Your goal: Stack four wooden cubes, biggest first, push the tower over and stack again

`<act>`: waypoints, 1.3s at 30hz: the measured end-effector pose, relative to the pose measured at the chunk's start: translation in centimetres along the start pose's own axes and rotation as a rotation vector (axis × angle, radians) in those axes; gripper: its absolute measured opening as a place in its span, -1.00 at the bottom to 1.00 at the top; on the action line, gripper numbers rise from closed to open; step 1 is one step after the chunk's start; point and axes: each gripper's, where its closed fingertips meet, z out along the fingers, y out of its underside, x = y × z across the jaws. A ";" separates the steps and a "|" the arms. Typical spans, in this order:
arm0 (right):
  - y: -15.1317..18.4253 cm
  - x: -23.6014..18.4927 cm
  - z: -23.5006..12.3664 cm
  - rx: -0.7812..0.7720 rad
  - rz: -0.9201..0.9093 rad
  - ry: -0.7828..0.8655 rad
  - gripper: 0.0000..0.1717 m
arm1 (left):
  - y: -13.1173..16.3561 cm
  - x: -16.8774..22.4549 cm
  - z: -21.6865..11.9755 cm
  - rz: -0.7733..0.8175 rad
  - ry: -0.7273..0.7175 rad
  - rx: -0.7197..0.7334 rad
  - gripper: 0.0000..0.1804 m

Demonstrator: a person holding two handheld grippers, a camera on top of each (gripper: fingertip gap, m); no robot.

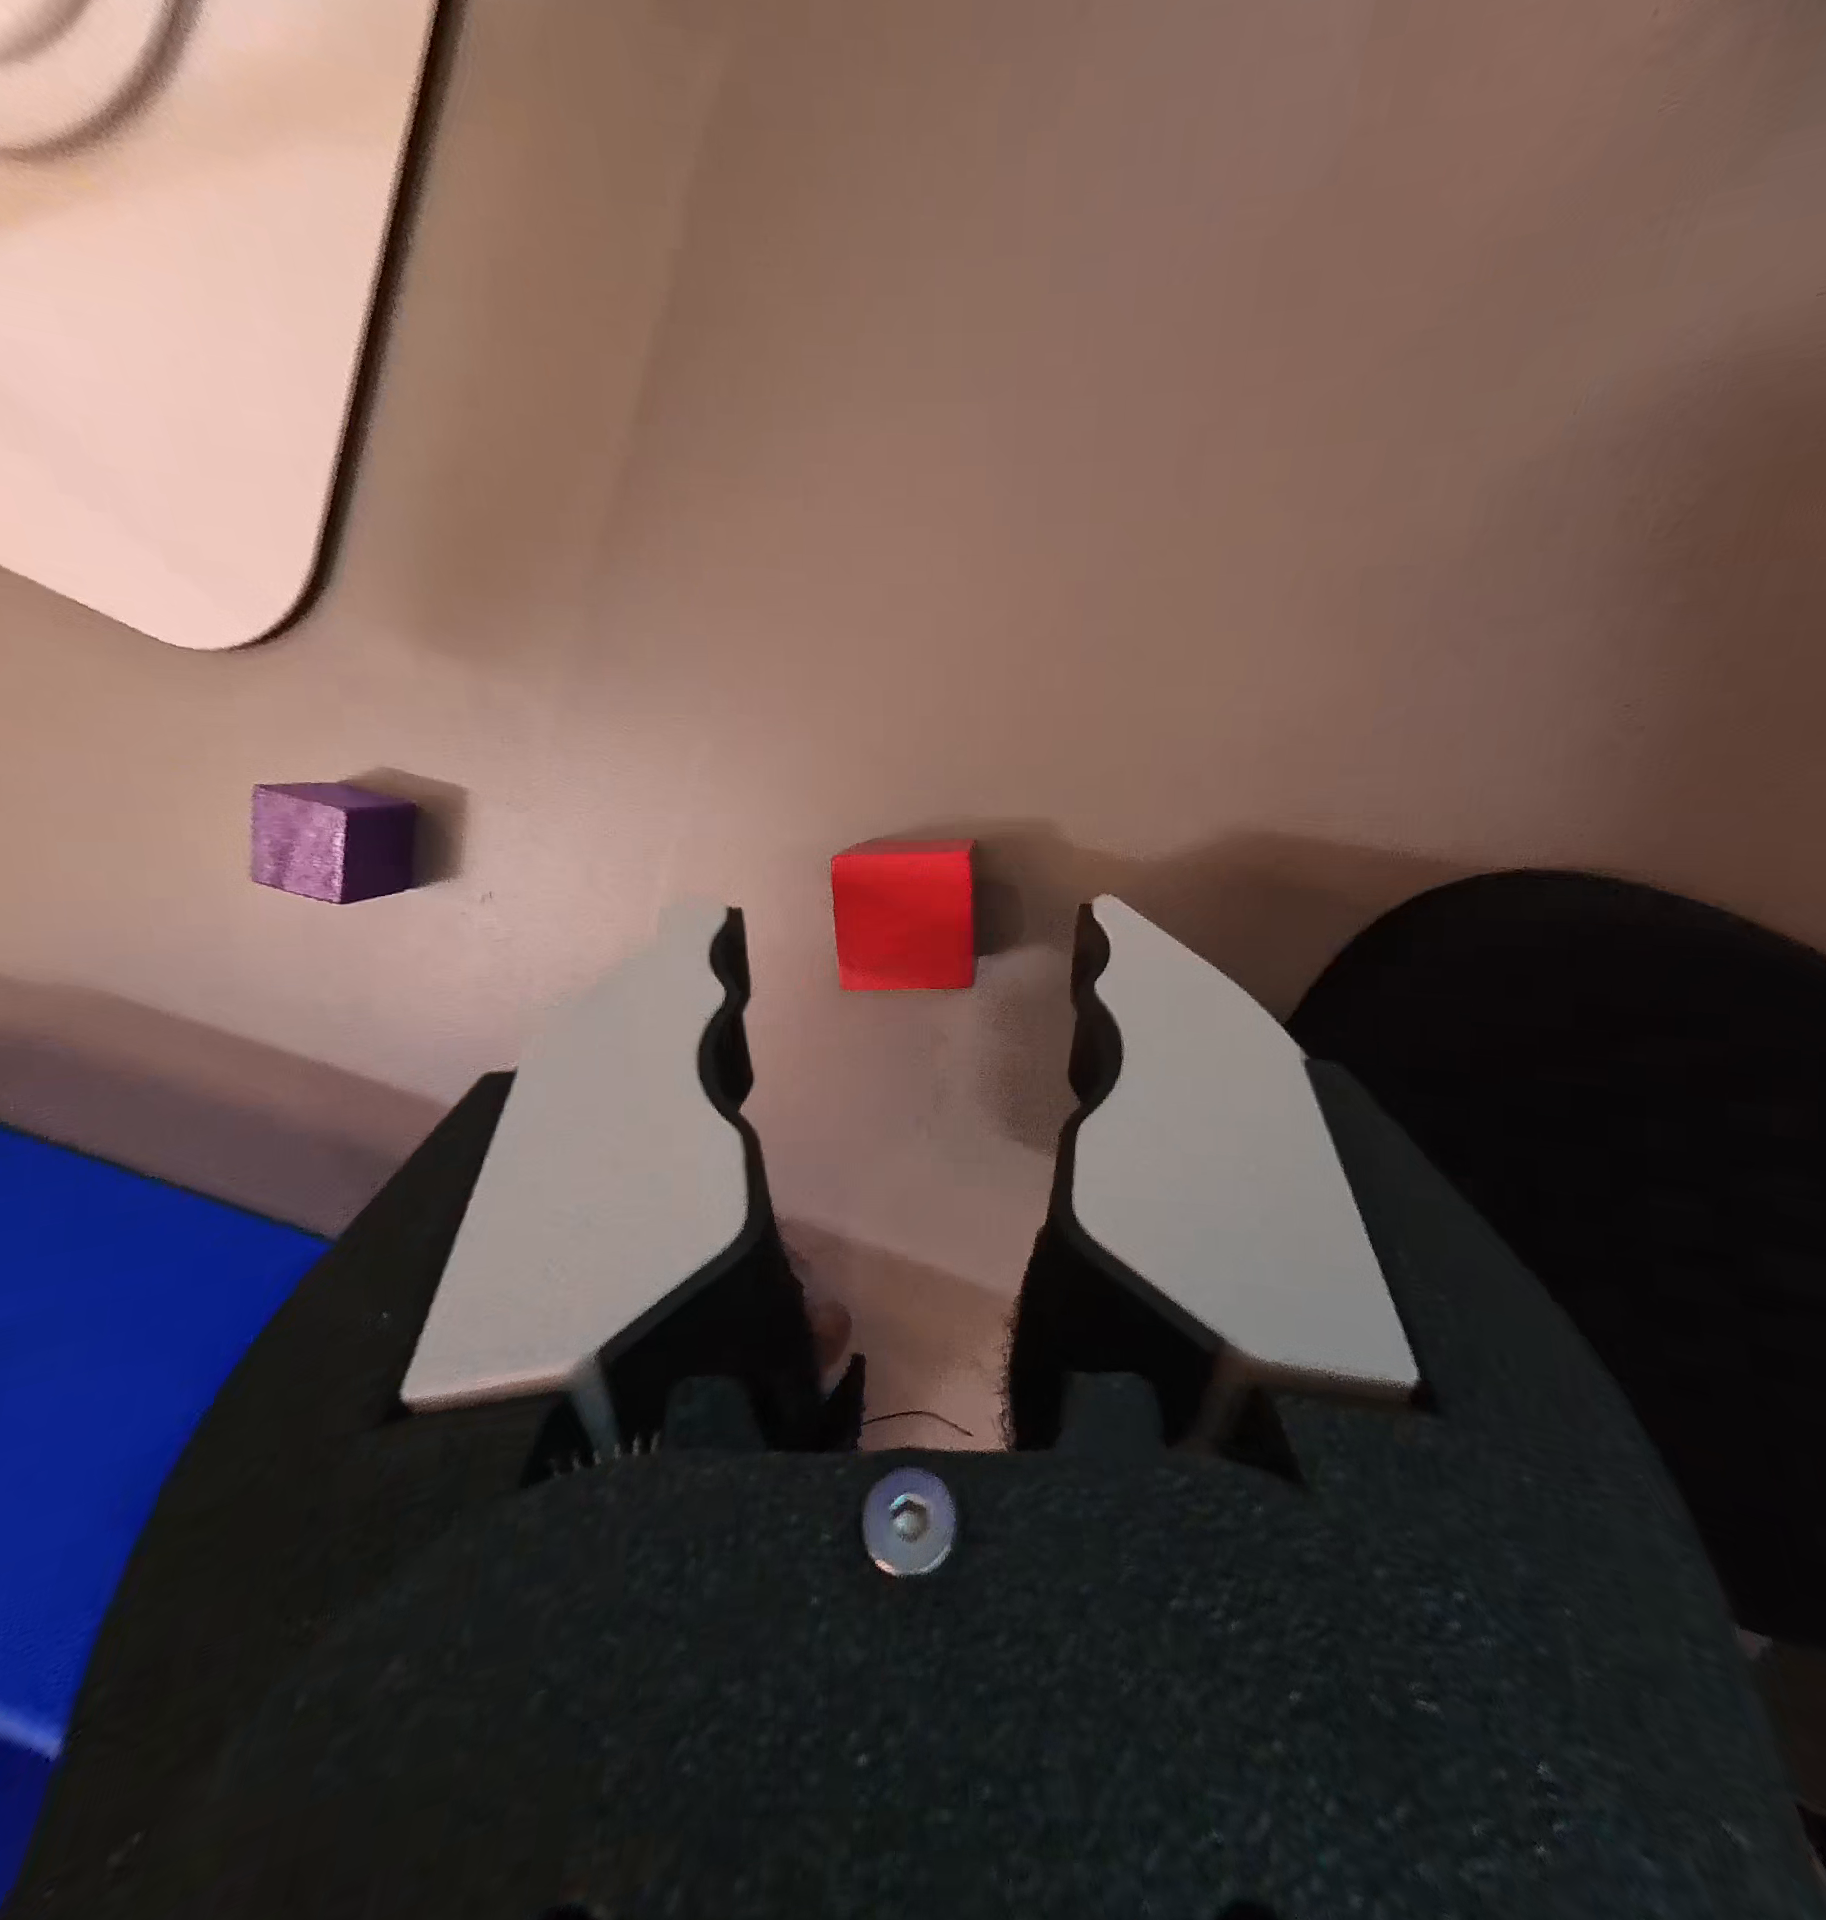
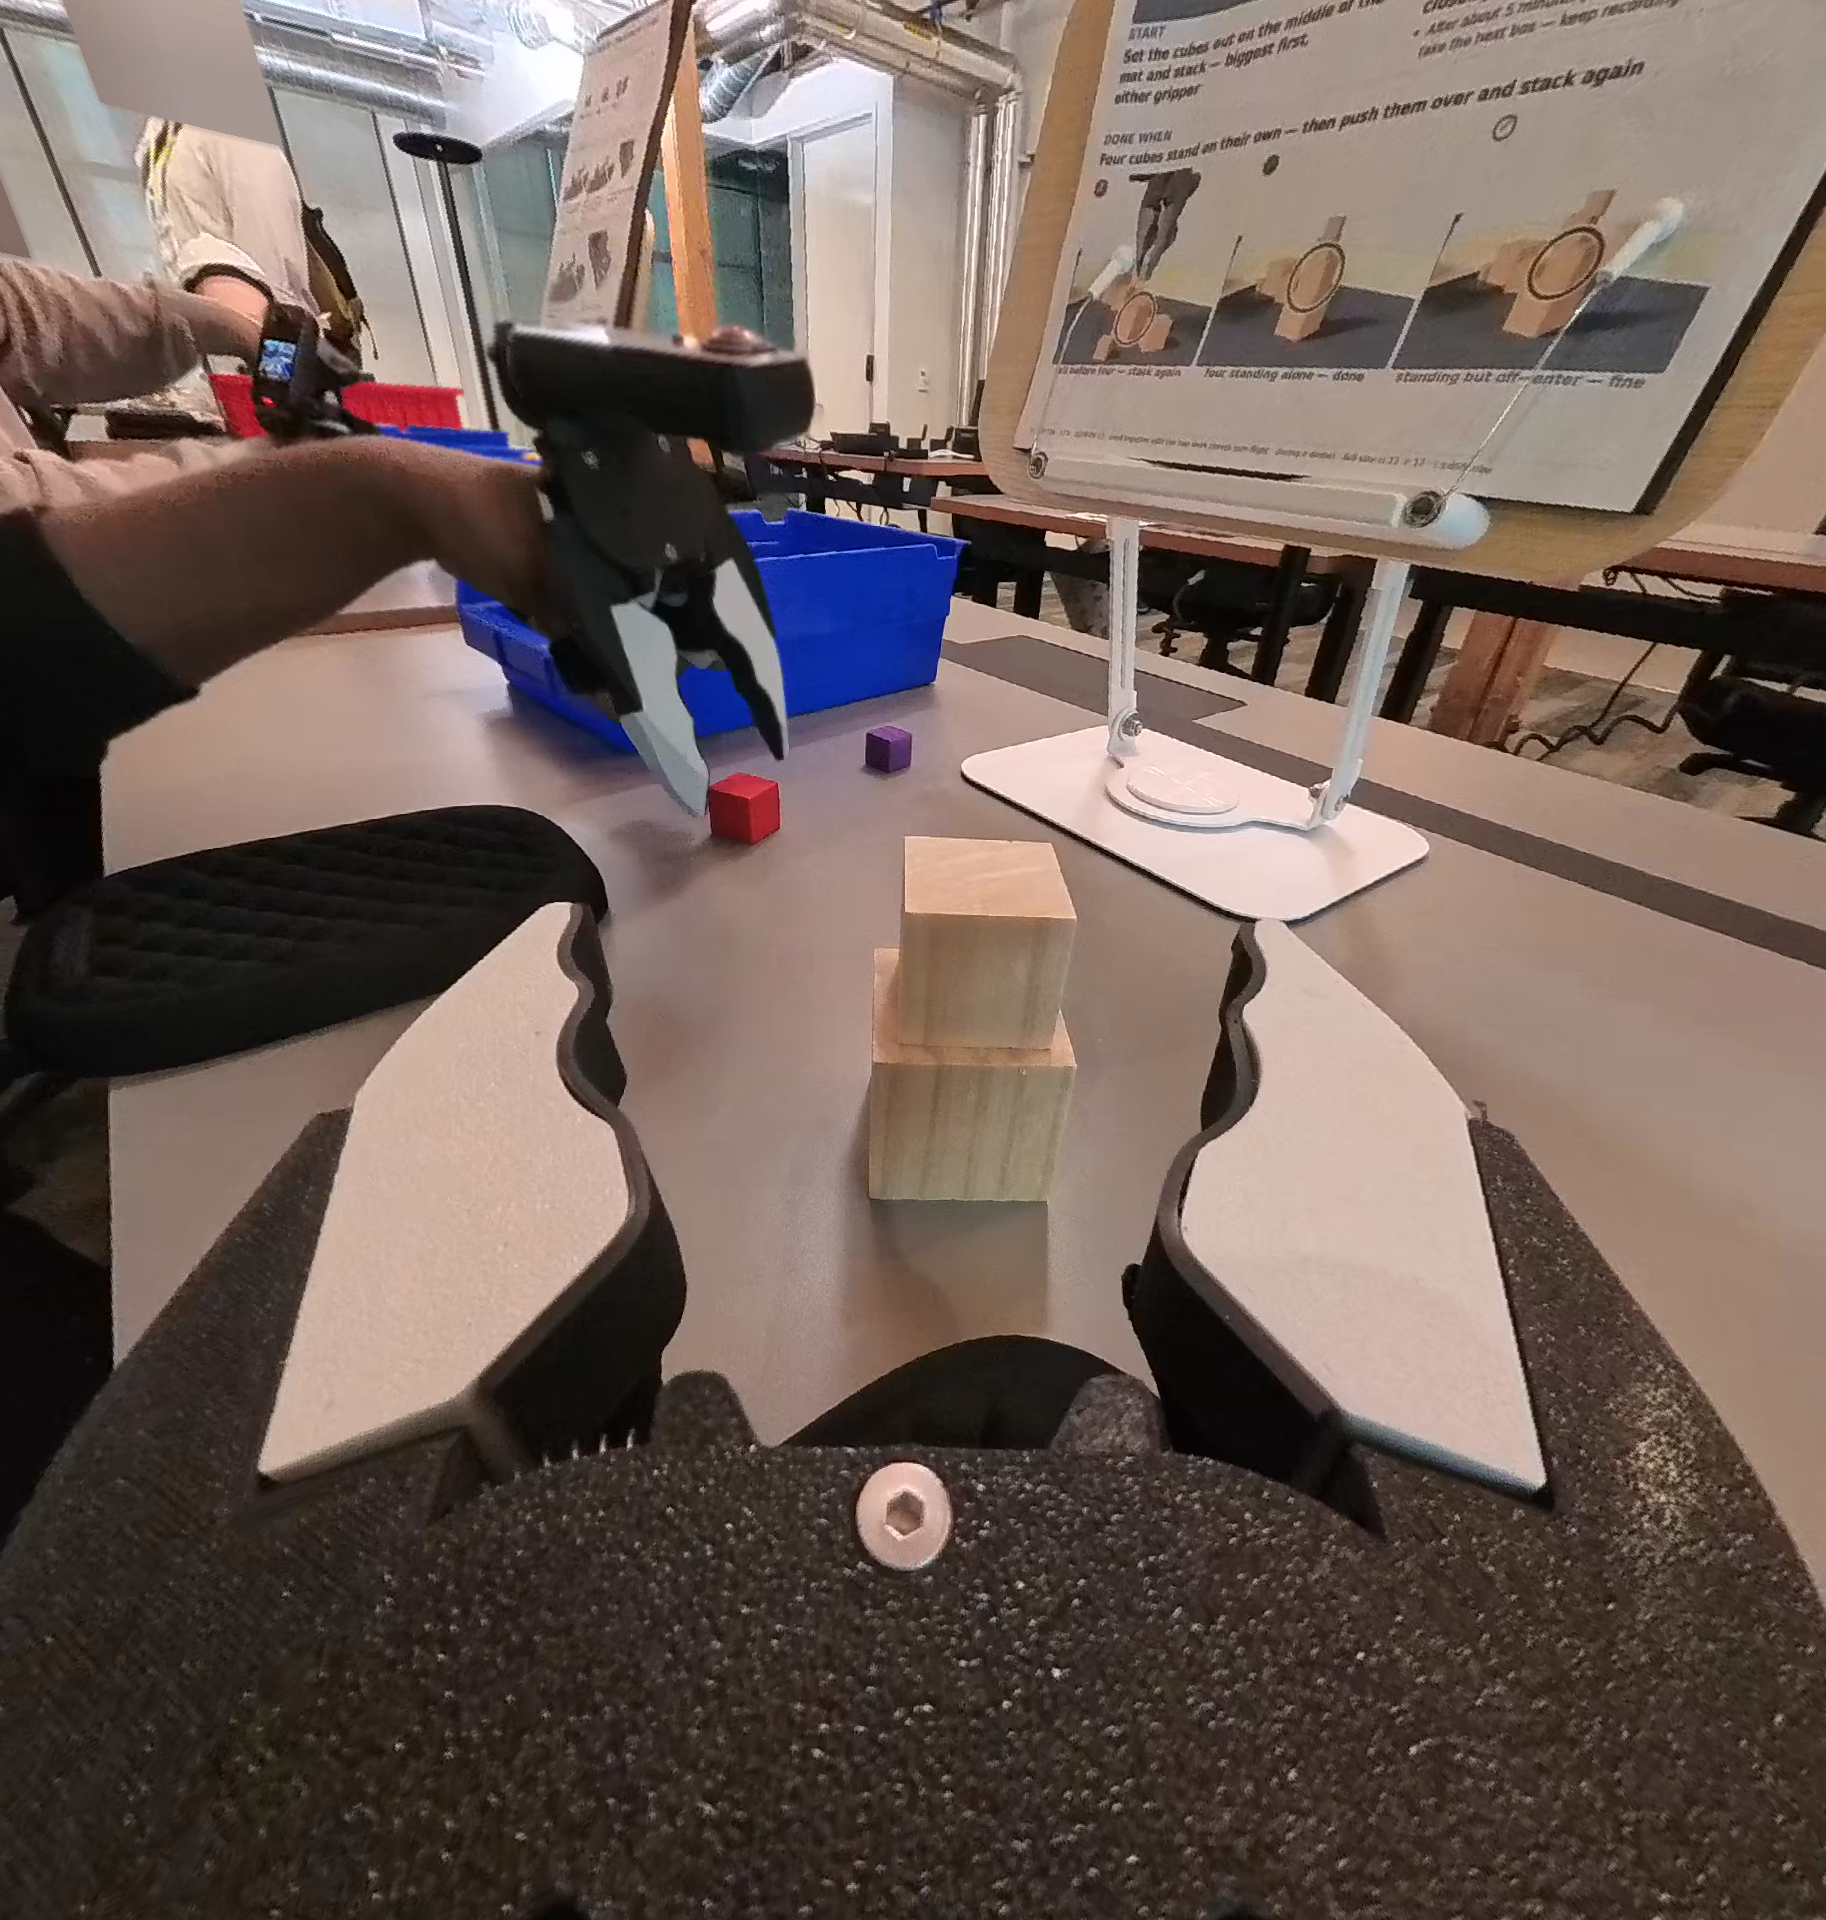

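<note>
My left gripper (image 1: 909,914) is open and points down at a small red cube (image 1: 904,914) on the grey table. The cube sits between the fingertips with a gap on each side; neither pad touches it. In the right wrist view the left gripper (image 2: 732,769) hovers just over the red cube (image 2: 745,807). A small purple cube (image 1: 332,840) lies to the left, also seen in the right wrist view (image 2: 888,748). My right gripper (image 2: 914,935) is open and empty, a little short of a stack of two pale wooden cubes (image 2: 976,1023).
A blue bin (image 2: 847,613) stands at the back of the table; its edge shows in the left wrist view (image 1: 78,1403). A white stand base (image 2: 1200,821) carries an instruction board (image 2: 1408,239). A black padded chair arm (image 2: 285,914) is at the left. People stand at the far left. Spacing between my two grippers at the tips: around 30 cm.
</note>
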 end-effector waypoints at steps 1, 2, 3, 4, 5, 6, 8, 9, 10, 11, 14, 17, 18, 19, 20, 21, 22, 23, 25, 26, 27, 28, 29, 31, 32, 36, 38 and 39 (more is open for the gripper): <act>0.0 0.0 0.0 0.000 0.000 0.000 0.29 | 0.2 0.0 0.3 -0.007 0.014 -0.002 -0.36; 0.0 0.0 0.0 0.000 0.000 0.001 0.29 | 0.2 0.1 0.5 -0.015 0.030 0.005 -0.38; 0.0 0.0 0.0 0.000 0.002 0.001 0.29 | 0.2 0.2 0.7 -0.020 0.049 0.019 -0.42; 0.0 0.0 0.0 -0.001 0.003 0.000 0.29 | 0.2 0.3 0.8 -0.026 0.065 0.030 -0.45; 0.0 0.0 0.0 -0.002 0.004 0.000 0.29 | 0.2 0.2 0.8 -0.035 0.071 0.033 -0.48; 0.0 0.0 0.0 -0.002 0.004 -0.001 0.29 | 0.3 0.1 0.9 -0.042 0.070 0.032 -0.52; 0.0 0.0 0.0 -0.002 0.003 -0.001 0.29 | 0.5 0.1 1.1 -0.041 0.084 0.025 -0.63; 0.0 0.0 0.0 -0.002 0.002 -0.001 0.29 | 0.6 0.2 1.3 -0.035 0.088 0.018 -0.69; 0.0 0.0 0.0 -0.001 0.002 -0.001 0.29 | 0.5 0.2 1.3 -0.026 0.090 0.024 -0.69; 0.0 0.0 0.0 -0.002 0.002 -0.001 0.28 | 0.3 0.4 1.2 -0.019 0.101 0.036 -0.70; 0.1 0.0 0.0 -0.004 0.004 -0.002 0.28 | -1.6 0.9 -0.4 0.006 0.128 0.102 -0.70; 0.1 0.0 0.1 -0.008 0.002 -0.002 0.28 | -5.2 2.4 -3.1 0.103 0.163 0.170 -0.70; 0.1 0.0 0.1 -0.009 0.001 -0.002 0.28 | -6.6 3.4 -4.0 0.164 0.182 0.190 -0.70; 0.1 0.0 0.1 -0.009 0.001 -0.003 0.28 | -8.1 4.5 -4.9 0.236 0.196 0.210 -0.70; 0.1 0.0 0.1 -0.009 0.000 -0.004 0.28 | -9.5 5.5 -5.7 0.312 0.206 0.225 -0.70; 0.1 0.0 0.1 -0.009 0.000 -0.004 0.28 | -10.9 6.6 -6.3 0.390 0.217 0.237 -0.70; 0.1 0.0 0.1 -0.008 0.000 -0.005 0.28 | -12.2 7.5 -6.6 0.463 0.223 0.241 -0.70; 0.1 -0.1 0.1 -0.007 -0.001 -0.005 0.28 | -13.3 8.2 -6.7 0.533 0.224 0.234 -0.70; 0.1 -0.1 0.1 -0.005 -0.001 -0.007 0.27 | -15.1 9.0 -6.4 0.669 0.227 0.209 -0.70; 0.1 -0.1 0.1 -0.005 -0.002 -0.007 0.27 | -16.0 9.4 -6.2 0.723 0.238 0.201 -0.70; 0.1 -0.1 0.1 -0.004 -0.002 -0.007 0.27 | -16.6 9.8 -6.0 0.767 0.261 0.193 -0.70; 0.0 -0.1 0.1 -0.003 -0.002 -0.008 0.27 | -17.3 10.3 -5.7 0.801 0.287 0.185 -0.70; 0.0 -0.1 0.1 -0.003 -0.001 -0.008 0.27 | -17.7 10.6 -5.6 0.827 0.310 0.172 -0.70; 0.0 -0.1 0.1 -0.003 0.002 -0.009 0.27 | -18.6 11.1 -5.3 0.877 0.337 0.152 -0.70; 0.0 -0.1 0.1 -0.003 0.004 -0.010 0.27 | -18.9 11.3 -5.1 0.897 0.349 0.143 -0.70; -0.1 -0.1 0.1 0.004 0.006 -0.012 0.27 | -19.4 11.6 -4.1 0.943 0.406 0.108 -0.70; 0.0 -0.1 0.1 0.003 0.007 -0.013 0.27 | -19.7 11.8 -3.9 0.957 0.426 0.121 -0.70; 0.0 -0.1 0.1 0.003 0.007 -0.013 0.27 | -19.8 12.0 -3.8 0.963 0.438 0.135 -0.70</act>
